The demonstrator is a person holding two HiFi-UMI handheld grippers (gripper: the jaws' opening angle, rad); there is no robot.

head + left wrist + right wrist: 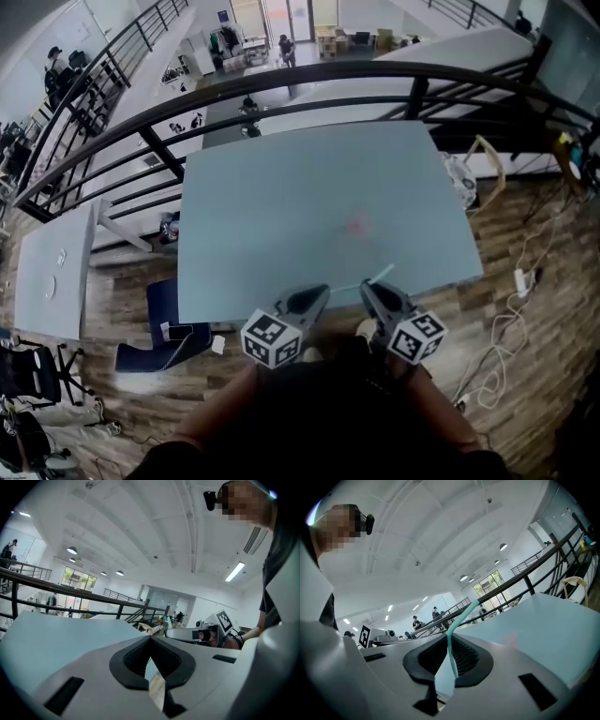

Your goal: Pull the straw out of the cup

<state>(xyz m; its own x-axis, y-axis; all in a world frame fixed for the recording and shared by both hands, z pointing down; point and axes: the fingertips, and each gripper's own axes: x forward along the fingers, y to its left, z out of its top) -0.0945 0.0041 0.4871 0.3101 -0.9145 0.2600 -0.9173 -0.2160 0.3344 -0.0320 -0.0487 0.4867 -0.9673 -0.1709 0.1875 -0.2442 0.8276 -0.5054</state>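
A pale teal bendy straw (pixel 461 616) is pinched between the jaws of my right gripper (pixel 450 644), and its bent end sticks out past the tips. In the head view the straw (pixel 379 276) pokes forward from the right gripper (pixel 380 295) over the front edge of the light blue table (pixel 309 206). My left gripper (pixel 305 302) hovers beside it at the same edge, with its jaws together and nothing between them (pixel 150 641). No cup shows in any view. The right gripper (pixel 206 632) appears off to the side in the left gripper view.
A faint pink mark (pixel 354 225) lies mid-table. A black railing (pixel 281 80) curves behind the table. White cables (pixel 511 319) trail over the wooden floor at right. A blue chair (pixel 164 328) and a smaller grey table (pixel 52 272) stand at left.
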